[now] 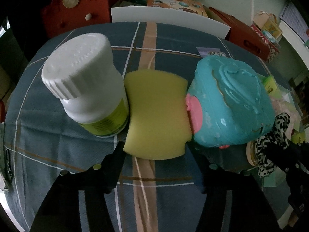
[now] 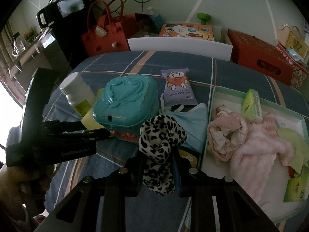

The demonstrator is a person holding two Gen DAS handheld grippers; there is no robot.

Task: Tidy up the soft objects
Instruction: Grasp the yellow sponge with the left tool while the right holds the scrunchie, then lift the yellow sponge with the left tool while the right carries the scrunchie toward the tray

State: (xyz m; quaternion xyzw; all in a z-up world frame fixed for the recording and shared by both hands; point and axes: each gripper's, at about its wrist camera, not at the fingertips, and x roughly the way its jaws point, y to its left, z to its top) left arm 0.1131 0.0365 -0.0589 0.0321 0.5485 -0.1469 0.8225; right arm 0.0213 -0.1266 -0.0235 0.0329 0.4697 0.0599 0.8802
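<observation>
Left gripper [image 1: 155,152] is down over the yellow foam sponge [image 1: 156,114], jaws roughly half spread and flanking its near end; whether the pads press it, I cannot tell. That sponge lies on the blue plaid tablecloth [image 1: 58,154], wedged between the white ribbed-cap plastic bottle [image 1: 87,89] and the teal moulded plastic box [image 1: 229,104]. Right gripper [image 2: 158,166] has its jaws narrow, clamped on the black-and-white leopard-print fabric scrunchie [image 2: 160,141], held just in front of the teal box, beside the white shallow tray [image 2: 212,164] of pink cloths.
</observation>
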